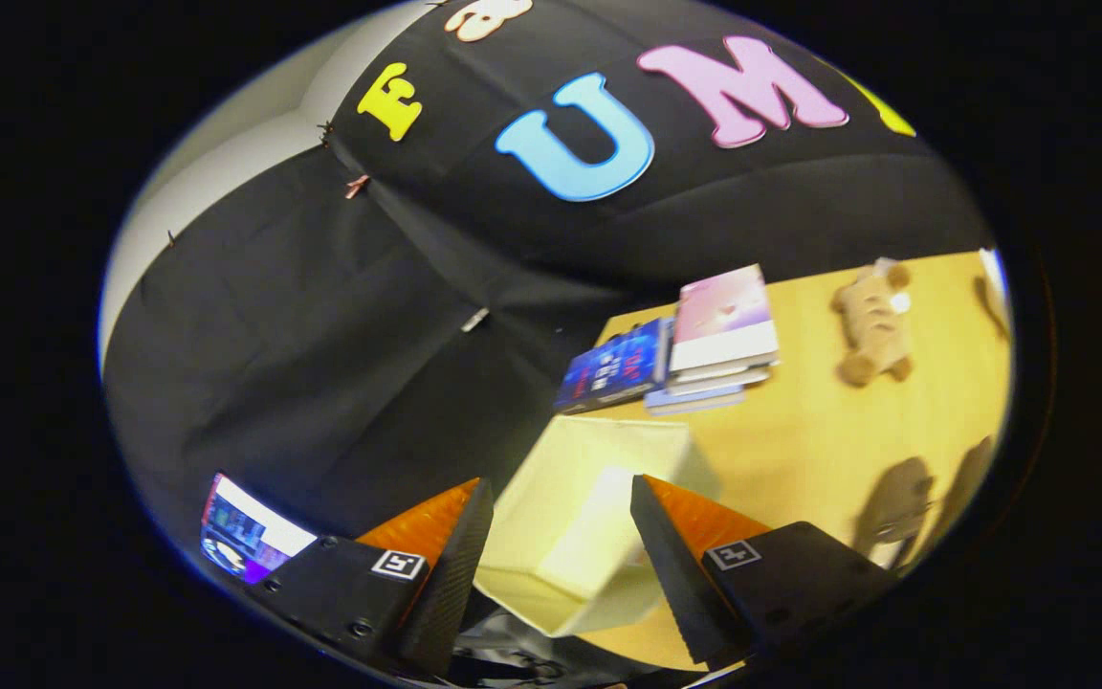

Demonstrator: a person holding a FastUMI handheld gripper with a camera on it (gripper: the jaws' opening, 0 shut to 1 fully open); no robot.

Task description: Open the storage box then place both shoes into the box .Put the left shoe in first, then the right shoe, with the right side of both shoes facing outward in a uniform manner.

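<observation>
A pale cream storage box [599,459] stands on the wooden table [828,440], near its edge, just ahead of my fingers and partly between them. The view is strongly tilted, so I cannot tell whether its lid is up. My gripper [561,483] hovers above and in front of the box, open, with a wide gap and nothing between the tips. Something dark with pale streaks [513,655] shows low between the finger bases; I cannot tell what it is.
Beyond the box lie a blue book [613,368] and a short stack of books with a pink cover [723,330]. A tan plush toy [871,325] lies farther along the table. A lit screen [245,536] sits beside one finger. Dark shadows [895,507] fall on the wood.
</observation>
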